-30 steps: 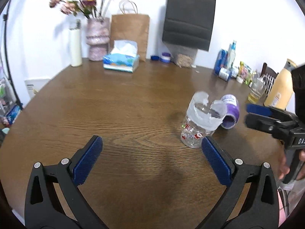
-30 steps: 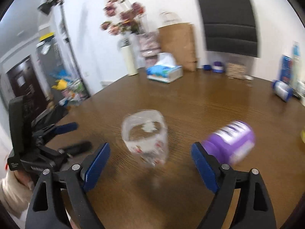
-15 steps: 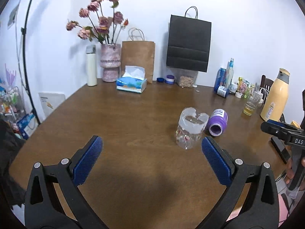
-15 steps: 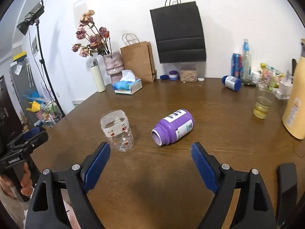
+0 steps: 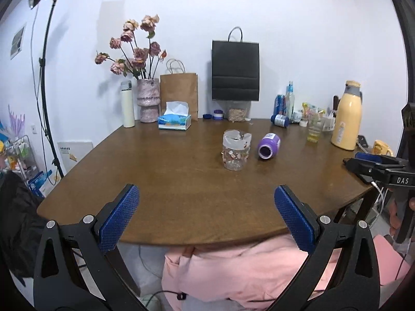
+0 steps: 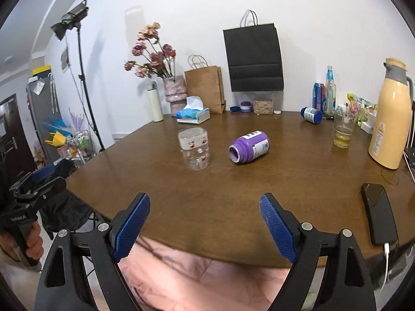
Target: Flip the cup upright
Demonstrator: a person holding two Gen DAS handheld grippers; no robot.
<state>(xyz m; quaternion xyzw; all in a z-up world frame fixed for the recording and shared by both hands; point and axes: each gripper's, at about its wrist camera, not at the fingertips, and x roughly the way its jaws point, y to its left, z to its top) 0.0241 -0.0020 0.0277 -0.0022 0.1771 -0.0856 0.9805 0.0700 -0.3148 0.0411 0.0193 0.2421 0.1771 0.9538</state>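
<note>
Both wrist views showed a round wooden table (image 5: pixel 160 181) with the clear cup (image 5: pixel 236 153) standing on its base near the middle, mouth upward, free of any grip. Judged from this posture, the flip was complete and the cup had been left where it could stand without support. Just beside it, to its right and not touching, a purple bottle (image 6: pixel 249 146) lay on its side with its open mouth turned toward the cameras; it played no evident part in the task.

The left gripper (image 5: pixel 206 215) was held near the table's front edge, its blue pads spread wide with nothing between them. The right gripper (image 6: pixel 205 226) was in the same state: jaws wide, empty, low over the near edge, with pink cloth (image 6: pixel 197 277) visible beneath. Both stood well apart from the cup, a position consistent with a finished release, since neither could disturb the cup from there.

Clutter was confined to the far and right margins: a vase of flowers (image 5: pixel 147 98), a tissue box (image 5: pixel 175 120), a black bag (image 5: pixel 235 70) against the wall, a yellow flask (image 6: pixel 391 119), a drinking glass (image 6: pixel 343 132) and a phone (image 6: pixel 377 212). This left the central working area unobstructed around the cup.
</note>
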